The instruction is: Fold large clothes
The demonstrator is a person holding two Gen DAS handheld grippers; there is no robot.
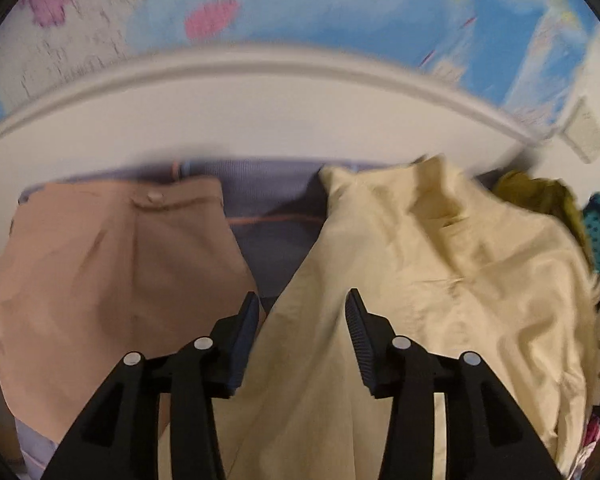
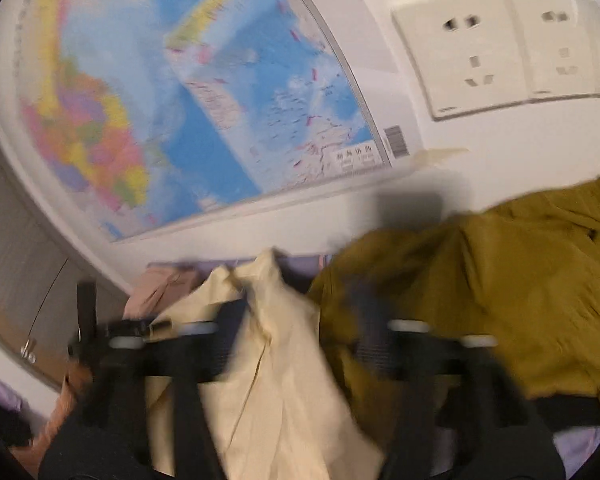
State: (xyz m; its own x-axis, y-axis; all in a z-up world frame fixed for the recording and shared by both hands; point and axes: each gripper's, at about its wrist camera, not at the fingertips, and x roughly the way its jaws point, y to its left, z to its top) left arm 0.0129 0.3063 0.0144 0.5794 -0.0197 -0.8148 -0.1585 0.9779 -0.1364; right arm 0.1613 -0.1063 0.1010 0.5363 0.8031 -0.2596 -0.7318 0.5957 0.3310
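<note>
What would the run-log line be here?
left gripper: open over cream garment | right gripper: open, blurred | olive garment: unfolded

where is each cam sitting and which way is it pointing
Left wrist: on the left gripper, looking forward and down along its open fingers at the cream garment, tan garment and wall map.
Right wrist: on the right gripper, blurred, facing the wall map, wall sockets and olive garment; the left gripper shows at left.
Shared: cream garment, tan garment, olive garment, map.
</note>
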